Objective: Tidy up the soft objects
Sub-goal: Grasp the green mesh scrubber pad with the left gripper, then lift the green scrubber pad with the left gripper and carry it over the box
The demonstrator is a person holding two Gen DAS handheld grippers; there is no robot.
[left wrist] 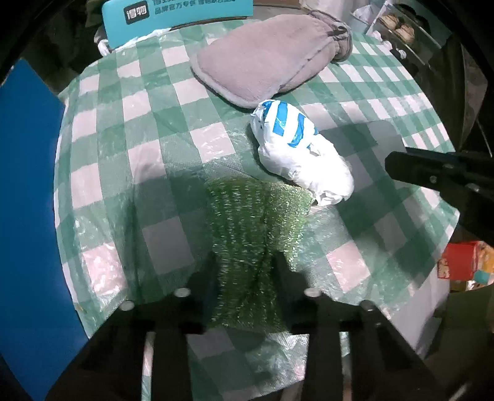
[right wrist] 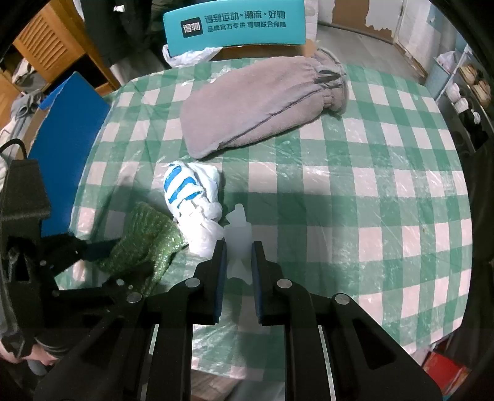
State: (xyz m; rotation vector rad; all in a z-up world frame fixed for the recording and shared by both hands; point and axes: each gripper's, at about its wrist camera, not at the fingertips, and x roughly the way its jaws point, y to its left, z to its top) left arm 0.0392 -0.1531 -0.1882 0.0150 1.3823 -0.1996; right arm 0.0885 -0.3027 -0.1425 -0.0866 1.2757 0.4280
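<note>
Three soft things are lying on the table [right wrist: 355, 191], which is wearing a green and white checked cloth under a clear, crinkly plastic sheet. One is a green sparkly cloth [left wrist: 256, 234], fuzzy and glittery, all scrunched up near the front edge of the table. The left gripper [left wrist: 247, 271] is pinching this green cloth between its two black fingers, and the cloth is bunching up where the fingers are squeezing it. In the right wrist view the same green cloth [right wrist: 142, 243] is sitting at the left, with the left gripper [right wrist: 92, 246] biting into it from the side. Just beside the green cloth, touching its far edge, a white plastic bag with blue stripes [left wrist: 296, 145] is lying in a crumpled, knotted lump. Farther back, near the middle of the table, a big grey fluffy pouch [left wrist: 268, 58] is lying flat, with a gathered, puckered end pointing to the right. The right gripper [right wrist: 237, 253] is clamping a thin, see-through white twist of plastic [right wrist: 236, 237] between its blue pads, and this twist is sticking up and seems to be joining onto the striped bag [right wrist: 191, 197]. Behind the table a teal box with white writing [right wrist: 234, 27] is standing, and a blue board [right wrist: 64, 138] is leaning at the left side.
</note>
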